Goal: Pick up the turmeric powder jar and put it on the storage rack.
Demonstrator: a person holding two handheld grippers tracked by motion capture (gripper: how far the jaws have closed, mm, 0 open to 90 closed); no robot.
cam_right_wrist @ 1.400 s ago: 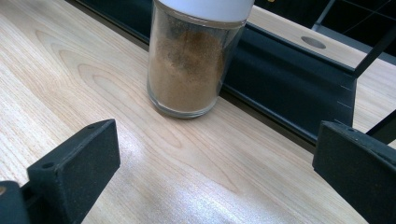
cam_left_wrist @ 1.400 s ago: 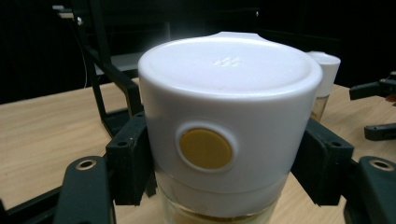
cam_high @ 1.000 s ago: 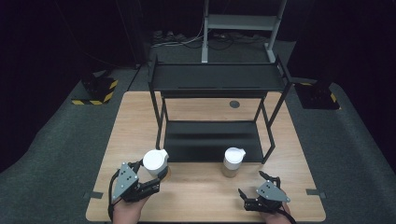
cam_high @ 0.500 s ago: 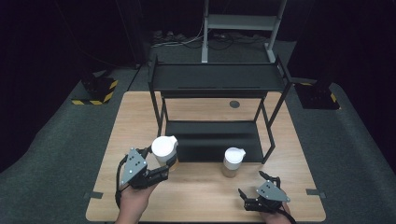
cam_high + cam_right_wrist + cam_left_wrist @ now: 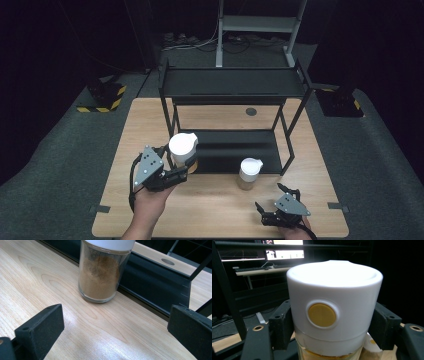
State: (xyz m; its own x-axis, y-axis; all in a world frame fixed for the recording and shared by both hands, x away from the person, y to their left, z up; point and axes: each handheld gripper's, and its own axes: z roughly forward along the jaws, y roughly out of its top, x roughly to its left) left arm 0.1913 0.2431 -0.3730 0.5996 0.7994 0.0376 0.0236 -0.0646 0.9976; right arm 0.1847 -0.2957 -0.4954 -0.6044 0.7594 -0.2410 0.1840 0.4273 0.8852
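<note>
Gripping a spice jar just below its white cap, with the left gripper clamped on both sides; jar carried upright over the table's left part, at the front left corner of the rack, apparently clear of the wood. Seen close in the left gripper view: cap with a round yellow button, jaw pads pressed against either side, tan powder at the bottom edge.

Resting near the table's front right edge, the right gripper, jaws spread wide and holding nothing. Standing ahead of it, a second jar, upright on the wood, just in front of the rack's lower shelf; glass body and brown powder plain in the right gripper view.

Judging progress: early. One jar picked up, not yet placed; the other untouched. Both shelves bare. Left to do, probably: setting the held jar on a shelf, then fetching and shelving the second.

Hard to make out: which shelf is meant, since nothing settles it. Held jar's base hidden behind gripper and hand in the high view, so its height above the table only guessed. Second jar's cap cut off at the top of the right gripper view. Background beyond the rack dark, little readable.
</note>
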